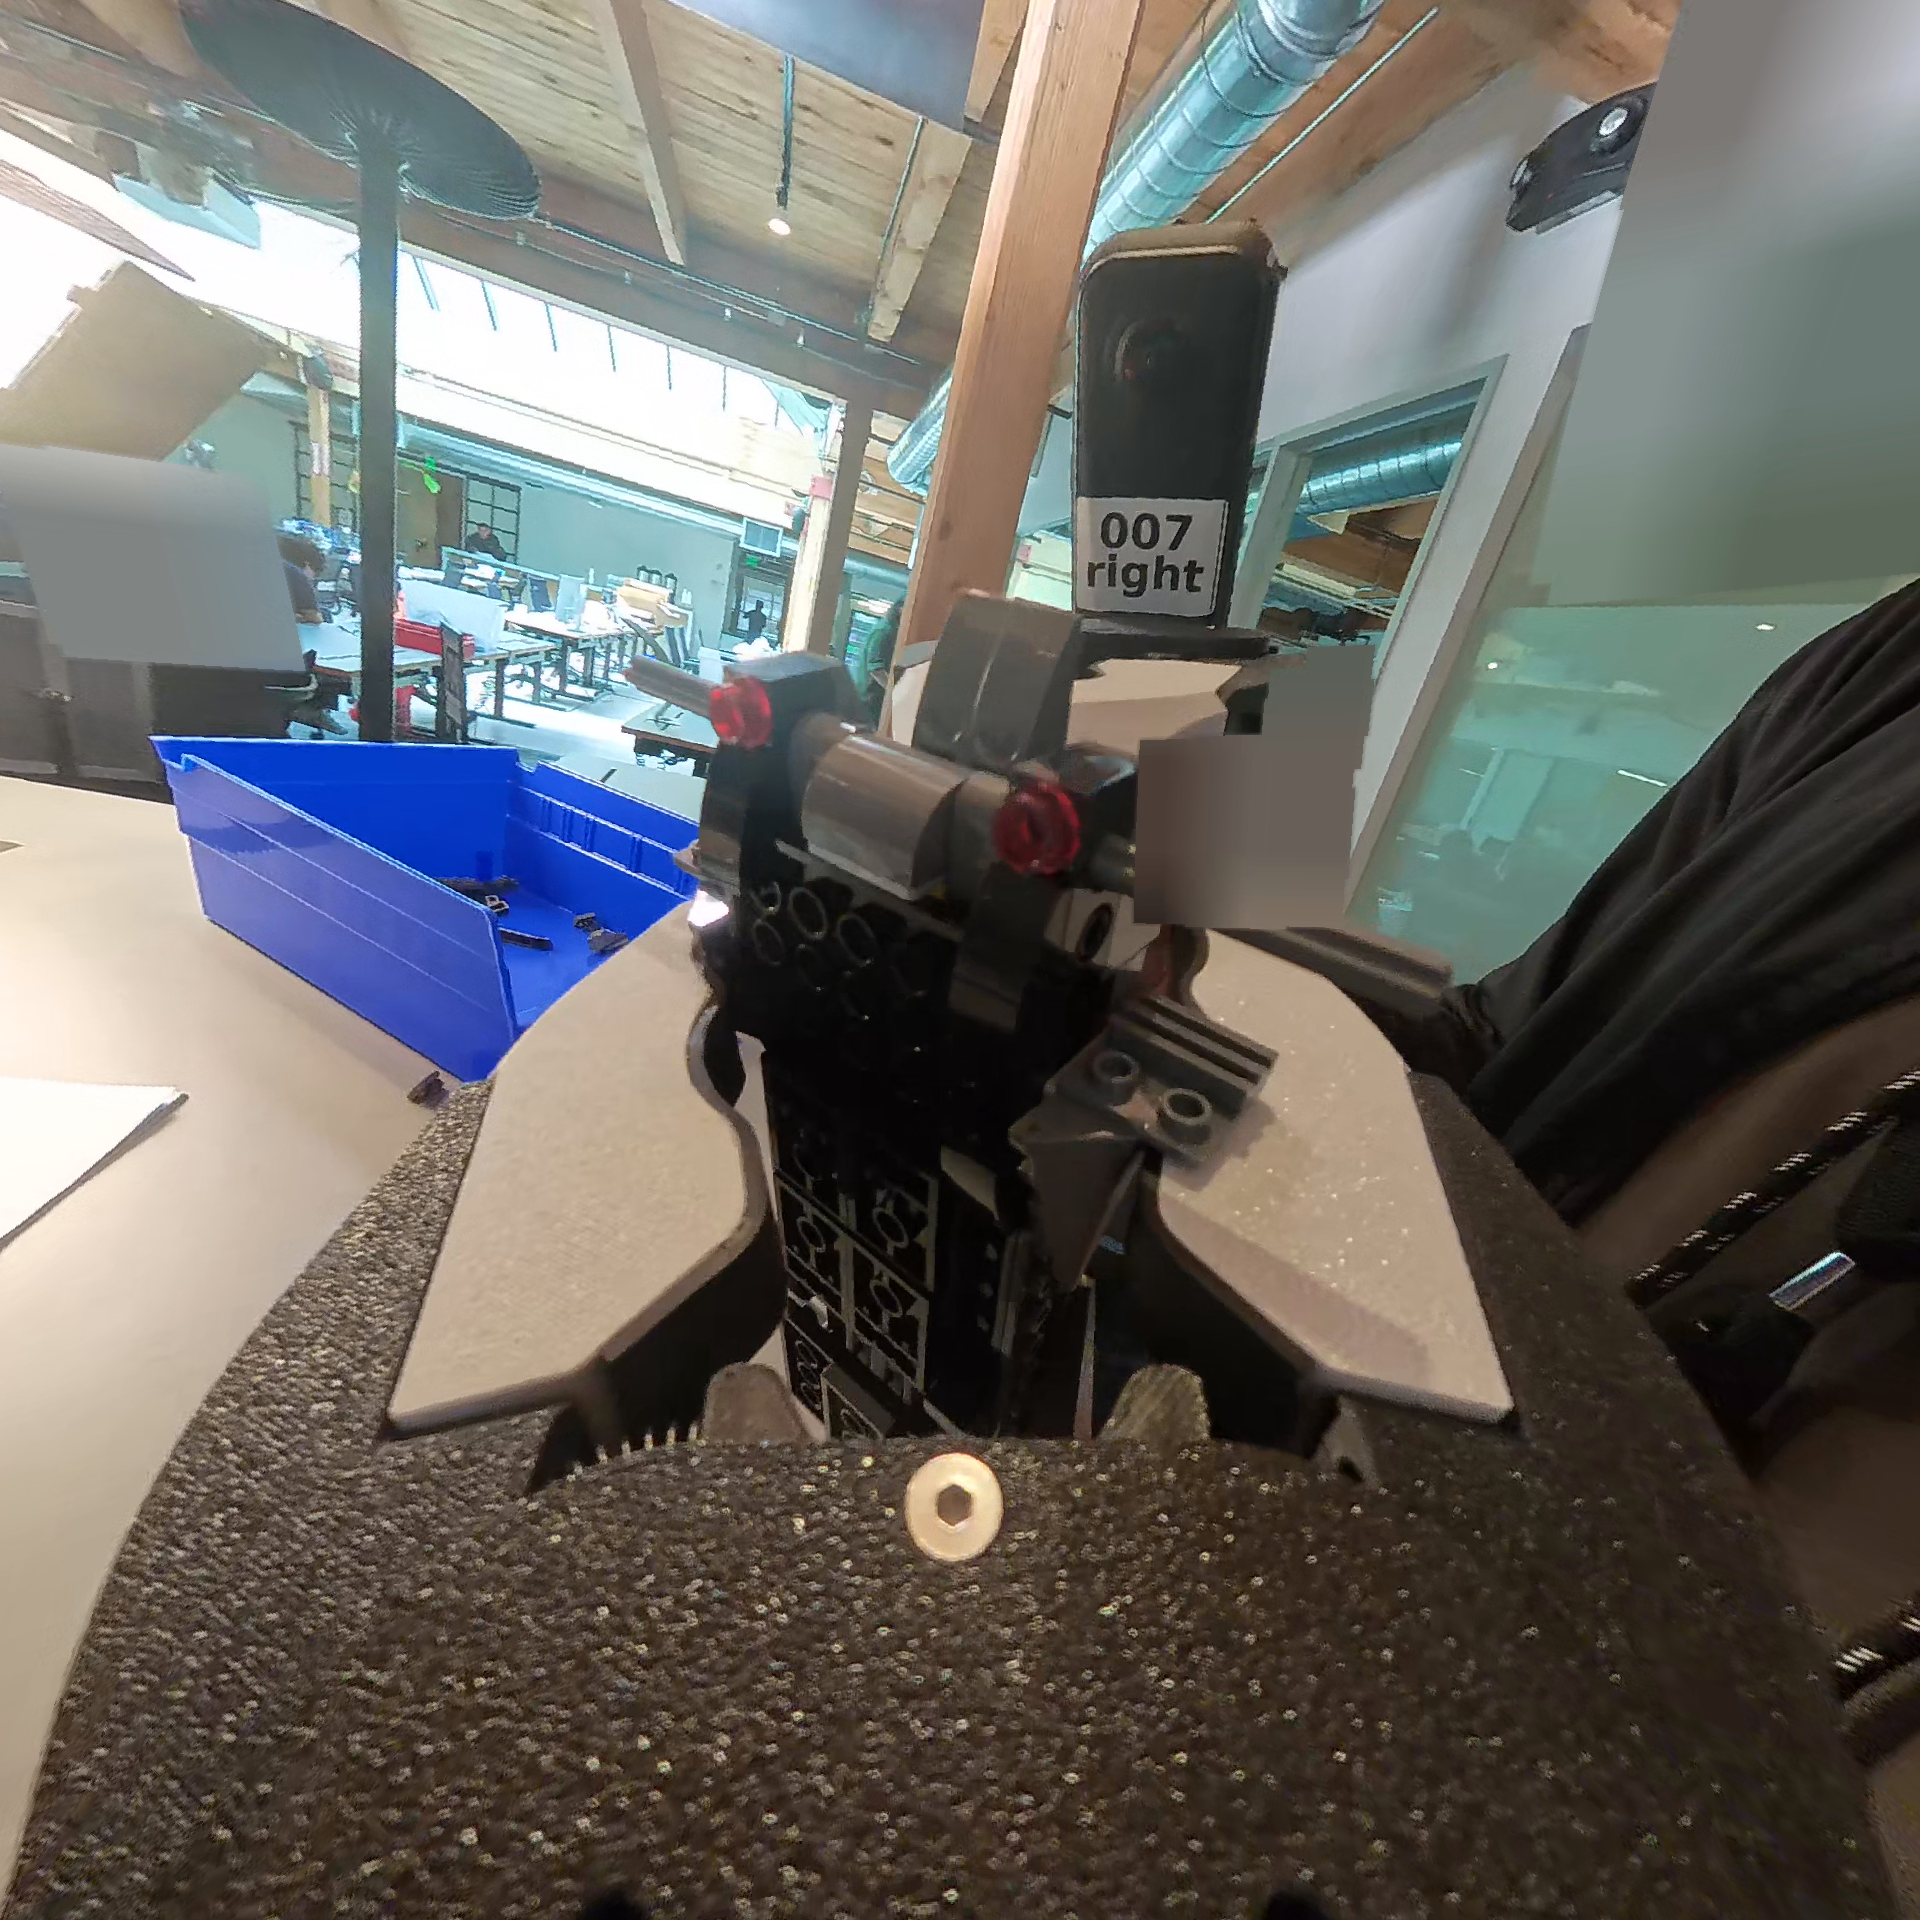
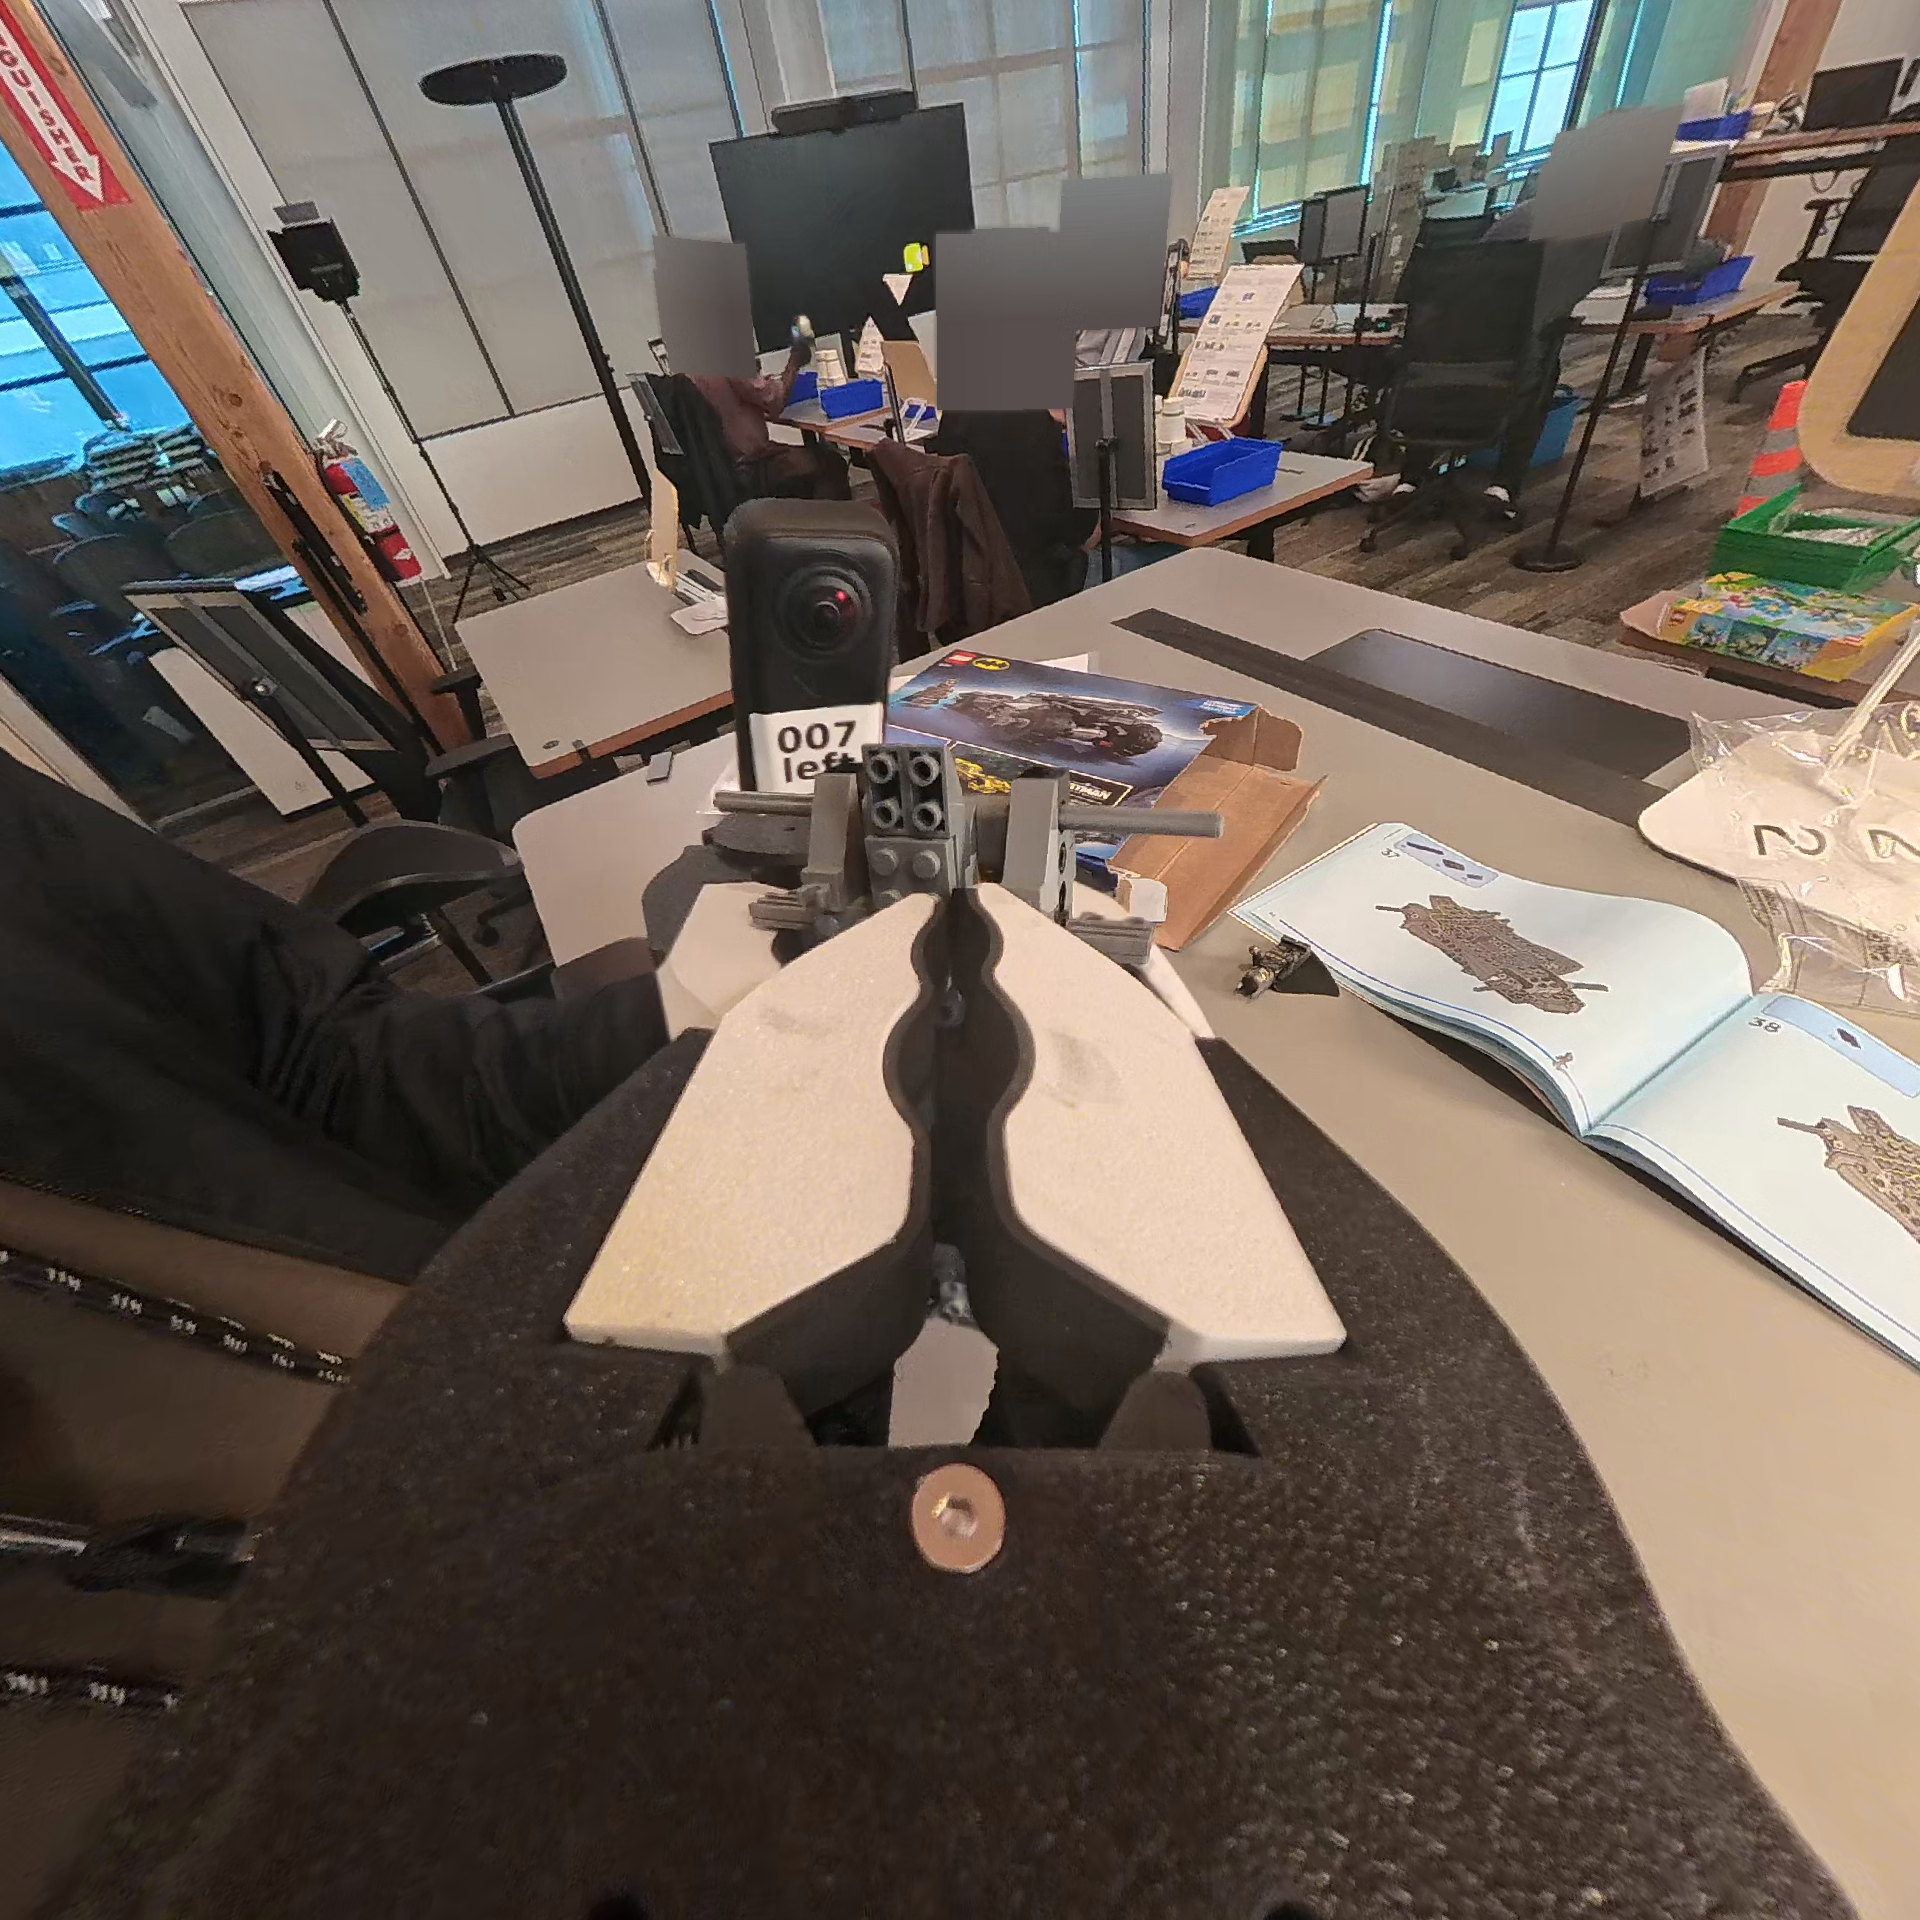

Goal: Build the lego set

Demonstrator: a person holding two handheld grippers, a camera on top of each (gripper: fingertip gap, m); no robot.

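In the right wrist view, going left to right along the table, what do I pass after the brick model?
Brick model → printed box → small dark piece → open instruction booklet → clear plastic bags.

Lower end of brick model (image 1: 883,1195) hidden inside left tongs (image 1: 940,1039). Small dark bits in blue bin (image 1: 343,883) too small to identify. White paper (image 1: 62,1143) and open booklet (image 2: 1621,1049) cut off by frame edges. Tiny dark piece (image 2: 1273,966) beside booklet unclear. Right tongs (image 2: 951,914) tips closed; contact with model's grey bricks unclear.
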